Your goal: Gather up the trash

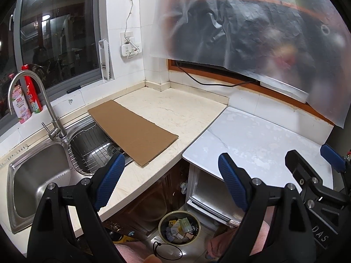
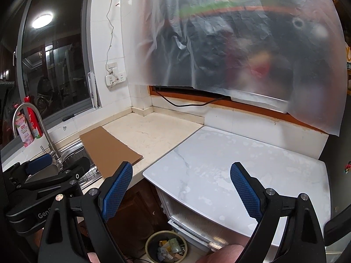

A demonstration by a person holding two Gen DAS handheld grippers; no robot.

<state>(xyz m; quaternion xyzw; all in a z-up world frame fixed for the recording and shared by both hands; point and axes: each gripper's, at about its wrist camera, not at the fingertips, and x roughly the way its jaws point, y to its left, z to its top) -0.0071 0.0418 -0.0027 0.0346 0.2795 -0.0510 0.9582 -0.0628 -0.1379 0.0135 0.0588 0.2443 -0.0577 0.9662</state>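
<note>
A flat brown cardboard sheet [image 1: 132,130] lies on the beige counter [image 1: 175,114], one end over the sink's wire rack; it also shows in the right wrist view [image 2: 108,150]. A round trash bin [image 1: 179,228] on the floor below holds paper scraps, and it shows in the right wrist view [image 2: 166,248] too. My left gripper [image 1: 169,179] is open and empty, held above the counter's front edge. My right gripper [image 2: 181,188] is open and empty, above the white marble top [image 2: 241,164]. Each gripper shows at the edge of the other's view.
A steel double sink [image 1: 41,175] with a tall faucet [image 1: 24,92] is at the left, bottles [image 1: 26,100] on the sill behind. A translucent plastic sheet [image 1: 252,26] hangs over the back window. A socket with cables [image 1: 129,48] is on the tiled wall. A dark cabinet stands below the counter.
</note>
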